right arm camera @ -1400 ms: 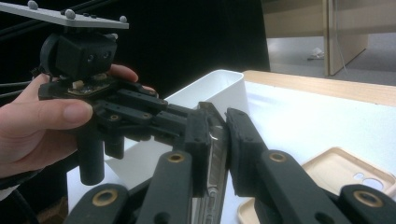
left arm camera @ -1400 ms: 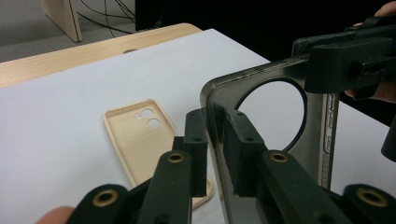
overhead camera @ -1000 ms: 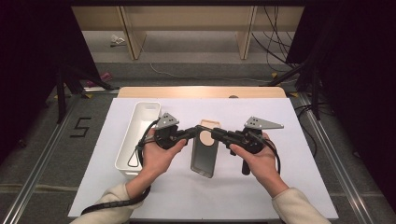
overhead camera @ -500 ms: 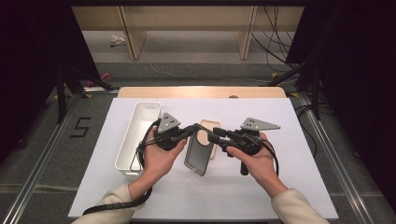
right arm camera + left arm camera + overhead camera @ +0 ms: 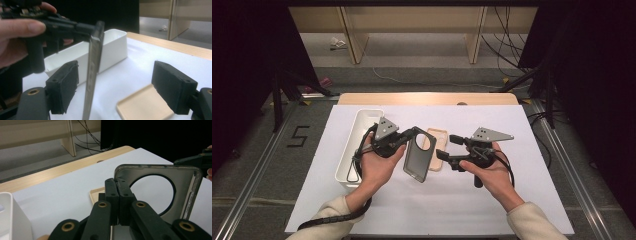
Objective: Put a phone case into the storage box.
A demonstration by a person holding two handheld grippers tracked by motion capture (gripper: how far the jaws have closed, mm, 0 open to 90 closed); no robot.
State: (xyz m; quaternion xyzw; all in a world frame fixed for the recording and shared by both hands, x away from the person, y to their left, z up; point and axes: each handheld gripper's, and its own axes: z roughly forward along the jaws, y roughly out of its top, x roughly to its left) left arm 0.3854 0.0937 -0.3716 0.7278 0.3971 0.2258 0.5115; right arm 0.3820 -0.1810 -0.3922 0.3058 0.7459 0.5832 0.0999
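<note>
A dark grey translucent phone case (image 5: 417,161) with a large round cutout hangs tilted above the white table. My left gripper (image 5: 410,136) is shut on its top edge beside the cutout; the left gripper view shows the jaws (image 5: 116,183) pinched on the case rim (image 5: 155,168). My right gripper (image 5: 448,148) stands open just right of the case. In the right gripper view its gripper (image 5: 117,85) straddles the grey case (image 5: 93,67), seen edge-on and nearer the left jaw, touching neither. A beige phone case (image 5: 438,150) lies flat on the table beneath.
A long white tray (image 5: 348,150) stands at the left, close behind my left hand, and its wall (image 5: 112,47) appears in the right gripper view. White sheet (image 5: 522,200) covers the table, with a wooden edge (image 5: 427,98) at the far side.
The grey case has risen off the beige one and tilted, carried left by my left gripper. My right gripper has drawn back to the right with its jaws apart.
</note>
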